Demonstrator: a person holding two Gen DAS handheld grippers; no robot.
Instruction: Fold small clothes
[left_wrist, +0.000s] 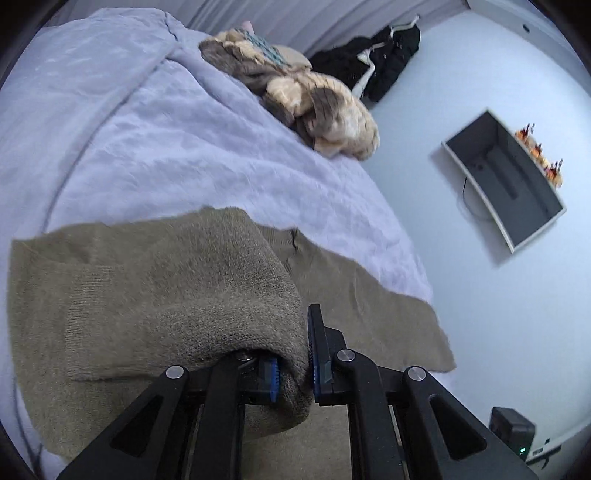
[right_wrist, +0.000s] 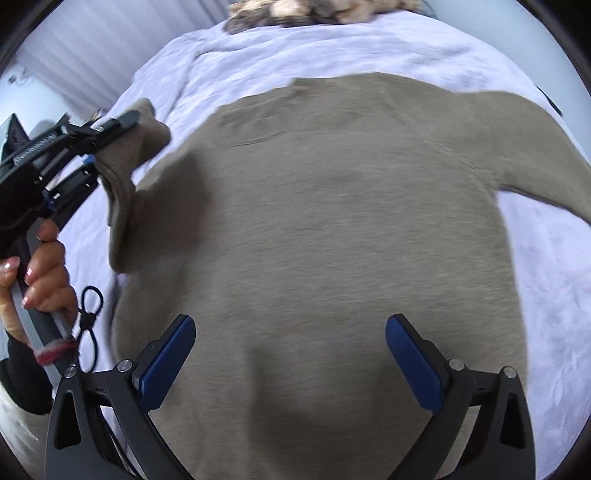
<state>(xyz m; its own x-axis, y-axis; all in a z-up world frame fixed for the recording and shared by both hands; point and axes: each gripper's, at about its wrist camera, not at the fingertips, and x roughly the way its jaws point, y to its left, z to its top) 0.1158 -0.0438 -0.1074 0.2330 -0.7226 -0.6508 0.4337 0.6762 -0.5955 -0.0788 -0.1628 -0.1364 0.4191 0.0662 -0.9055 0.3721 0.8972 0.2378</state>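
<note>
Standing empty, grey box (left_wrist: 517, 181), floor

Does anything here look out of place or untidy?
Mostly no. The sweater lies flat on the bed, its sleeve pinched in the left gripper. Only the black clothes look untidy, heaped on the floor.

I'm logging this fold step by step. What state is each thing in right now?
Sweater: spread flat on the bed, one sleeve lifted.
Left hand-held gripper: shut on the sleeve.
Right hand-held gripper: open, above the sweater, holding nothing.
Fluffy clothes pile: crumpled, unfolded.
Grey box: open.
</note>
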